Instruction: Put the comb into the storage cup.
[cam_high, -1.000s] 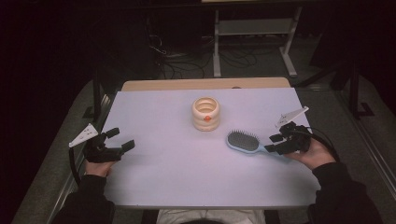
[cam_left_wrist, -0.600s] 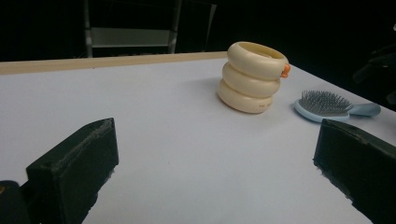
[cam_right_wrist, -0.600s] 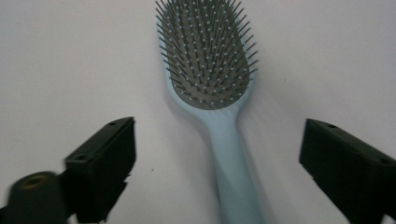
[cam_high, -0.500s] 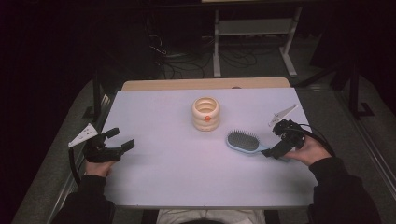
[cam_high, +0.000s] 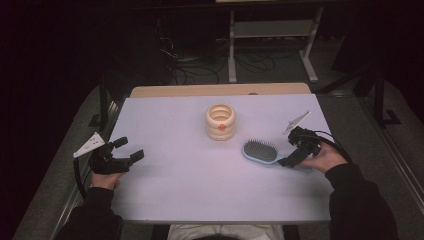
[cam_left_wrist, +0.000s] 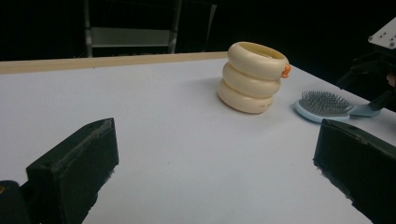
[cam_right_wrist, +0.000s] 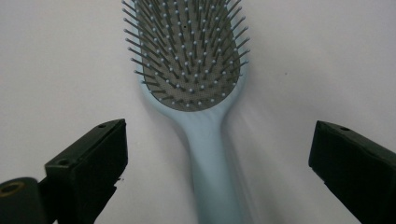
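A light-blue hairbrush (cam_high: 260, 150) lies bristles up on the white table (cam_high: 175, 190), right of centre. My right gripper (cam_high: 286, 160) points down at the brush's handle end. In the right gripper view the handle (cam_right_wrist: 210, 154) runs between the wide jaws of this gripper (cam_right_wrist: 217, 128), and neither pad touches it. These jaws have just been closing slightly, though they stand open. A cream holder of three stacked rings (cam_high: 220, 121) with an orange spot stands mid-table. My left gripper (cam_high: 129, 148) rests open near the left edge with nothing between its jaws (cam_left_wrist: 215, 126); ahead of it are the holder (cam_left_wrist: 253, 77) and brush (cam_left_wrist: 322, 103).
A wooden strip (cam_high: 220, 90) borders the table's far edge. Beyond it are a dark floor with cables and a metal stand (cam_high: 270, 30). The person's sleeves come in at the two bottom corners.
My right hand has moved left and down, bringing its gripper over the brush handle. The left gripper, brush and holder have not moved.
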